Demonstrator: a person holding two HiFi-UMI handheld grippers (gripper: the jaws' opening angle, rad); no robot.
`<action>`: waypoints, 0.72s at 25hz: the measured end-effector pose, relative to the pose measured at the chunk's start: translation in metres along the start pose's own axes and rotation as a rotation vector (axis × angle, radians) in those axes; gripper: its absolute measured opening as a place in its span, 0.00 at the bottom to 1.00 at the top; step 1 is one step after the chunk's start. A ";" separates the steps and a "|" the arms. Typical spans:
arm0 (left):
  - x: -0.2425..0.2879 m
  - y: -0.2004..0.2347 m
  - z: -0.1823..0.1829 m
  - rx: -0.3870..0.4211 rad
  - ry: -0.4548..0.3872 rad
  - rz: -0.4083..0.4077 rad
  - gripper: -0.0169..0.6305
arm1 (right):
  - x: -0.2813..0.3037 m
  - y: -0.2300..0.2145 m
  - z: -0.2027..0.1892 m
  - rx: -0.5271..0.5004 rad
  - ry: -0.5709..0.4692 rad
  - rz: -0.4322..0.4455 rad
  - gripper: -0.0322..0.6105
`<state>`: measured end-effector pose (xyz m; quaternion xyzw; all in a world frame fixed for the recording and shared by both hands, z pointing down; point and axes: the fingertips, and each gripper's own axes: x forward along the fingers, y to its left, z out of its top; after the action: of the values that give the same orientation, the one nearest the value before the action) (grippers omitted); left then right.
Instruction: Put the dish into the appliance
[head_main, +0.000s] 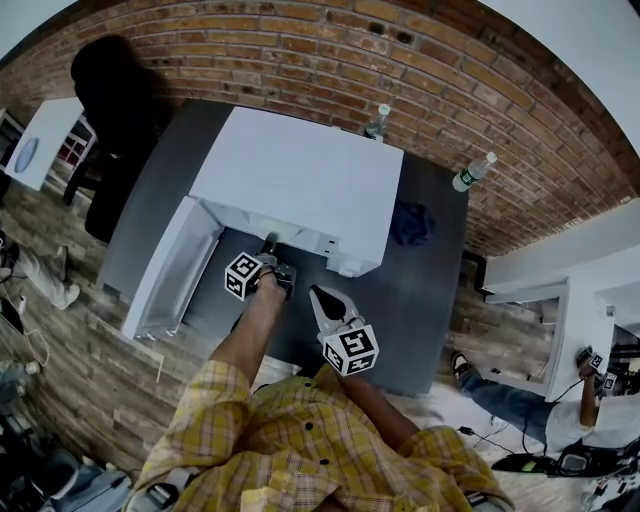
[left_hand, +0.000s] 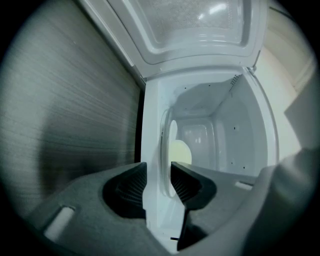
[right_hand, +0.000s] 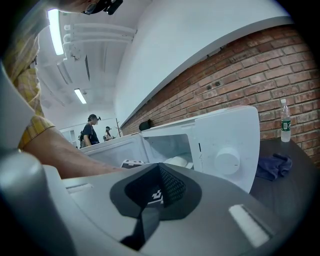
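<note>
The appliance is a white microwave (head_main: 300, 185) on a dark grey table (head_main: 420, 300), its door (head_main: 175, 265) swung open to the left. Inside it lies a pale round dish (left_hand: 181, 152), also visible through the opening in the right gripper view as a white dish (right_hand: 176, 161). My left gripper (head_main: 270, 248) is at the mouth of the cavity; its jaws (left_hand: 159, 172) stand open and apart from the dish, with nothing pressed between the pads. My right gripper (head_main: 320, 298) hangs just in front of the microwave with its jaws (right_hand: 159, 172) together and empty.
Two water bottles (head_main: 378, 120) (head_main: 473, 172) stand at the back of the table against the brick wall. A blue cloth (head_main: 410, 222) lies right of the microwave. A seated person (head_main: 540, 410) is at the far right, and two people (right_hand: 91, 131) stand in the distance.
</note>
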<state>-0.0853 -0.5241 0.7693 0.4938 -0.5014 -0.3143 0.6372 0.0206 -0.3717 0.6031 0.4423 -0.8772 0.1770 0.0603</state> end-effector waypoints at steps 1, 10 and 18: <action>0.000 0.000 -0.001 0.002 0.004 0.000 0.25 | 0.000 -0.001 0.000 0.000 -0.001 0.000 0.06; -0.019 -0.010 -0.006 0.010 0.052 -0.070 0.25 | -0.001 0.008 0.002 -0.019 -0.007 0.013 0.06; -0.060 -0.031 -0.012 0.035 0.079 -0.133 0.15 | -0.008 0.015 0.009 -0.014 -0.035 -0.004 0.06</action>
<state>-0.0889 -0.4768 0.7204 0.5493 -0.4471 -0.3274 0.6255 0.0138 -0.3610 0.5888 0.4468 -0.8783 0.1631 0.0481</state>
